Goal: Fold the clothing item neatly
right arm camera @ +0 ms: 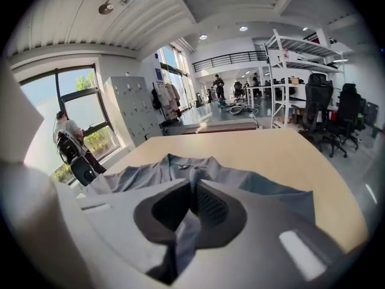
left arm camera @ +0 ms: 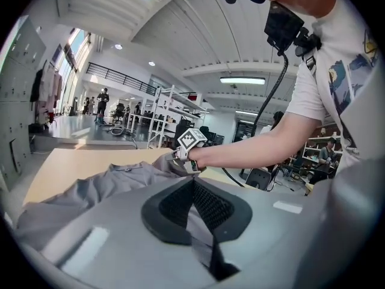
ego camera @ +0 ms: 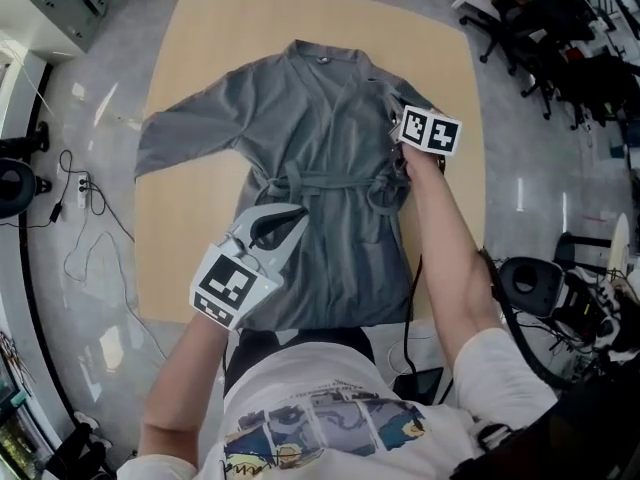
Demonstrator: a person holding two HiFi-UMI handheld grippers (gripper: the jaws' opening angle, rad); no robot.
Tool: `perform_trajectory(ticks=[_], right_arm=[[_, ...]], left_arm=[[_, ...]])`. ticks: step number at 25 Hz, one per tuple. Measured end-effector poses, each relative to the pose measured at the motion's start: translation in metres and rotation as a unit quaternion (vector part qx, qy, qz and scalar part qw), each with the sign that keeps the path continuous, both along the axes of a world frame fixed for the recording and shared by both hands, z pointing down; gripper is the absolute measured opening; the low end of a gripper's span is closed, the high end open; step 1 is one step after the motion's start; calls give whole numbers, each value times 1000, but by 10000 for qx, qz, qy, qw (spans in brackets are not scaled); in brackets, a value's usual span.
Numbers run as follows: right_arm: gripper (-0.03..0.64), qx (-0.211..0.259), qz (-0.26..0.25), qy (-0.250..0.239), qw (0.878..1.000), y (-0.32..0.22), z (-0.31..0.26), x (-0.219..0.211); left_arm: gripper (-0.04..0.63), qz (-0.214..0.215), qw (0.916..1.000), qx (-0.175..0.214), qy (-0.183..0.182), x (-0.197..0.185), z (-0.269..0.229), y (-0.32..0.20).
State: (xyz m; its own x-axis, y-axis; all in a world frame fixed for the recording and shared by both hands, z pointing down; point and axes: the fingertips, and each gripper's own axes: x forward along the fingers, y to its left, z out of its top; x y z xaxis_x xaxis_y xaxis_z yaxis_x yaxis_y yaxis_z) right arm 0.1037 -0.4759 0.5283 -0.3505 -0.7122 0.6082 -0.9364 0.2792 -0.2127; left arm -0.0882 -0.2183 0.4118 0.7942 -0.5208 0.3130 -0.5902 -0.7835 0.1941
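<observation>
Right gripper (right arm camera: 194,191) is clamped on a fold of cloth. Below and ahead of it I see the table (ego camera: 200,38), with the grey robe (ego camera: 330,238) flat on it, one sleeve (ego camera: 185,133) spread away from this gripper. Left gripper (ego camera: 298,216), jaws together, hovers over the robe's lower part.

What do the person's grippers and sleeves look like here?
Both the left gripper and right gripper have pale grey shells, black textured pads and a white cube with black square markers. The T-shirt is white, short-sleeved, with a comic print.
</observation>
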Motion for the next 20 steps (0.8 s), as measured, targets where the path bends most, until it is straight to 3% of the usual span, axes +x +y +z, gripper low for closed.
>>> perform_trajectory(ticks=[5,11,20], right_arm=[[16,-75,-472,160,9987,5,23,-71],[15,-98,-958,546,9939,19,43,-125],[16,205,-1964,1519,9685,46,63,-174]], left_arm=[[5,-175,9998,-55,17,-32,7,9],[5,-324,9994,-104,15,-61,13,17],[6,-324,9993,-185,58,-81,22,23]])
